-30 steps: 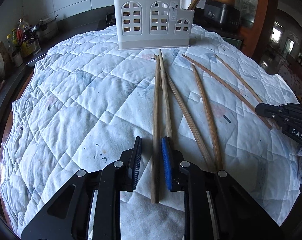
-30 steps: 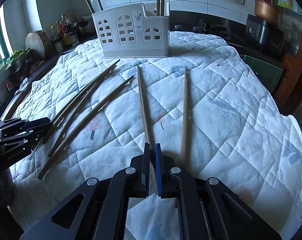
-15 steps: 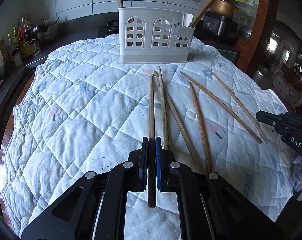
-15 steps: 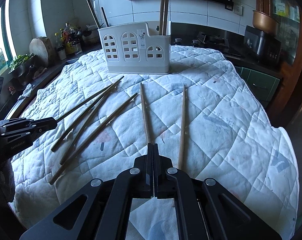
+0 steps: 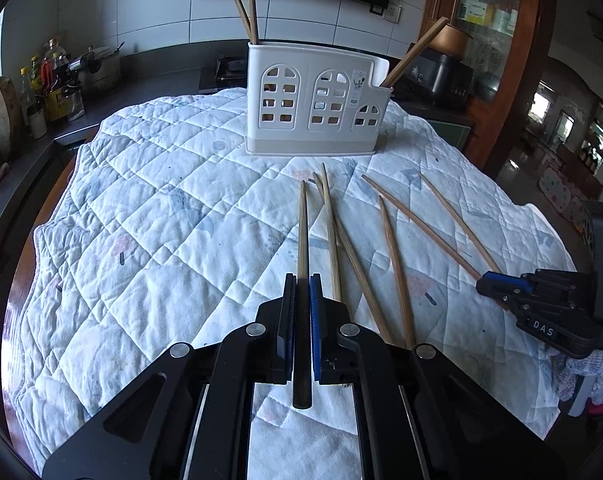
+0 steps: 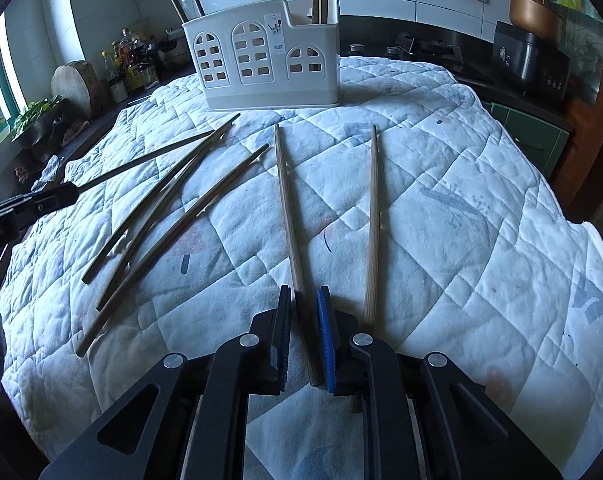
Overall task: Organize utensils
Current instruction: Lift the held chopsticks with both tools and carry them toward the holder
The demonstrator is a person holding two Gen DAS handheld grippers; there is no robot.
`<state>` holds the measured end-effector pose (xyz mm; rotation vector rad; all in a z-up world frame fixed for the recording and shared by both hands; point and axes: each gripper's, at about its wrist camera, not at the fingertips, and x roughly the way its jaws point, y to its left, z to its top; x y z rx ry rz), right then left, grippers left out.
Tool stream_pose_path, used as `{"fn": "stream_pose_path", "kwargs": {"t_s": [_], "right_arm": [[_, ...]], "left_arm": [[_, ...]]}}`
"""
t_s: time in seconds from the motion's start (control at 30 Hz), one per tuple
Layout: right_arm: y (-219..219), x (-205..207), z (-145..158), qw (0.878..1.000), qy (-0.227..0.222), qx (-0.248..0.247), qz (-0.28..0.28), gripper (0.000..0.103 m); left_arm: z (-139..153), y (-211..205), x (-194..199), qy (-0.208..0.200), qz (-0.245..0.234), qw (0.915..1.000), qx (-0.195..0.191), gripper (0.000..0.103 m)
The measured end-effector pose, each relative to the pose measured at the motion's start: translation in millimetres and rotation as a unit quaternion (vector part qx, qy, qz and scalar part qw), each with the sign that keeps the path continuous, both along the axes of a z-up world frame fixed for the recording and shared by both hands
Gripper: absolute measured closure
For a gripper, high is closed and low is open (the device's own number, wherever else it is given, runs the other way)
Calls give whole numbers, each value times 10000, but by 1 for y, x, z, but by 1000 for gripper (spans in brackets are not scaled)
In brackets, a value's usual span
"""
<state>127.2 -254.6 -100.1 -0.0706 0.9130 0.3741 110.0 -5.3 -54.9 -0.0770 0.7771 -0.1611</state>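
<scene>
Left wrist: left gripper (image 5: pixel 301 292) fingers clamp chopstick (image 5: pixel 302 236) near butt; right gripper (image 6: pixel 303 304) slightly open around another. Light, stiff, slippery.

White utensil holder (image 5: pixel 317 108), arched window cut-outs in front wall, paler band along base. Chopsticks (image 5: pixel 395 260) tan bamboo, darker brown toward thick ends. Quilt (image 5: pixel 161 216) white, diamond stitching, faint blue and pink prints, small dark specks. Left gripper (image 5: pixel 301 294) black body, one blue pad, one black pad. Right gripper (image 6: pixel 304 306) same black, blue pad on one finger. Wall tiles (image 5: pixel 153 4) white with dark grout.
</scene>
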Motion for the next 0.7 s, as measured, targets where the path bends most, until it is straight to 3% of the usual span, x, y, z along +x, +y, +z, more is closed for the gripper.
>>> {"fn": "stream_pose_path", "kwargs": {"t_s": [0.3,0.53,0.7], "right_arm": [[0,-8,19,9996,-293,35,-17,96],[0,-10,84,9942,-1061,184,27,96],[6,11,135,9899,-1386,247,150,96]], "left_arm": [[18,9,0,-234,-38,9996,-182,98],[38,15,4,-416,-112,9987,-284,98],[62,12,17,-598,-282,9976,-220,98]]}}
